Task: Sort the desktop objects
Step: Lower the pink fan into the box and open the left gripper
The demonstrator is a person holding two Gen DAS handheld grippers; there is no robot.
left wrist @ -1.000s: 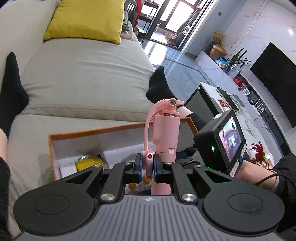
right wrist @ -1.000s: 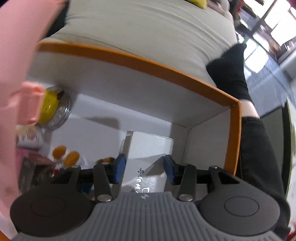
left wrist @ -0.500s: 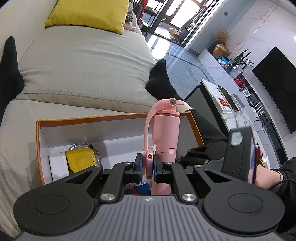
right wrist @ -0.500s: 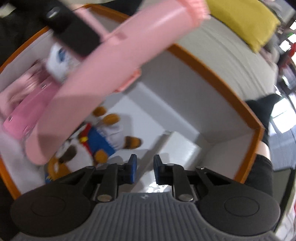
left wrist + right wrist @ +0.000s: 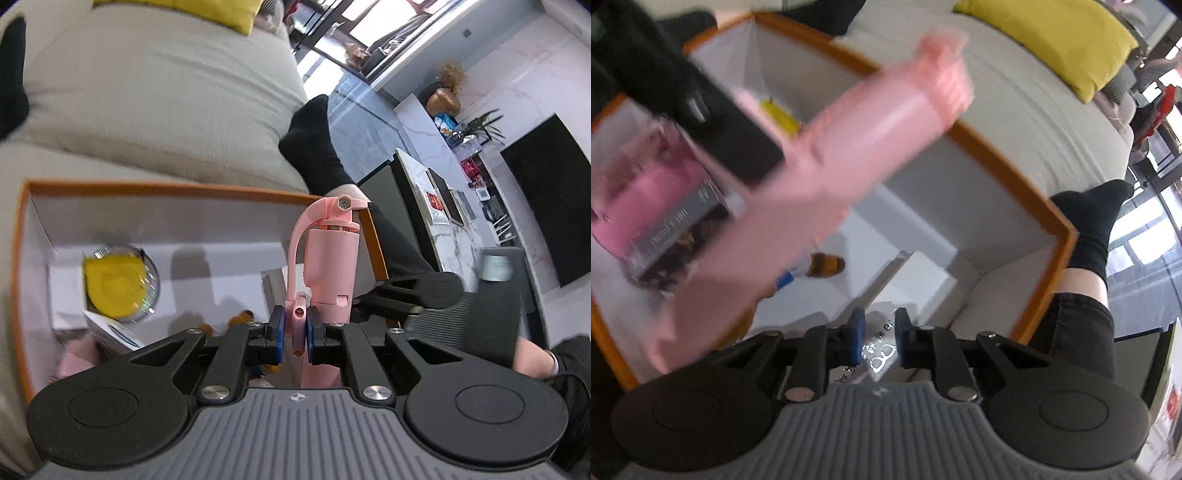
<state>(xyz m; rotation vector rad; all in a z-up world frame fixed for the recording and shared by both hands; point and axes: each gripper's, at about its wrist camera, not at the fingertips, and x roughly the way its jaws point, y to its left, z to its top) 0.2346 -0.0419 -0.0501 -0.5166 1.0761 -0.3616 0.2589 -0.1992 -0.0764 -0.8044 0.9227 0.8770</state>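
My left gripper has its blue-padded fingers pinching the thin pink handle of the pink selfie stick, whose thicker body stands upright at the centre of the left wrist frame, above the orange-rimmed box. My right gripper has its fingers drawn close together with only a narrow gap, nothing caught between them; they have just been closing. Below them, at lower centre of the right wrist frame, lies a white box with shiny printing on it, in the corner of the orange-rimmed box. In the left wrist frame a yellow round tin sits at the middle left inside the box, with a small booklet just below it. In the right wrist frame the selfie stick sweeps blurred across the upper left, over a pink transparent case and a plush toy. The box rests on a beige sofa, a yellow cushion at the upper right.
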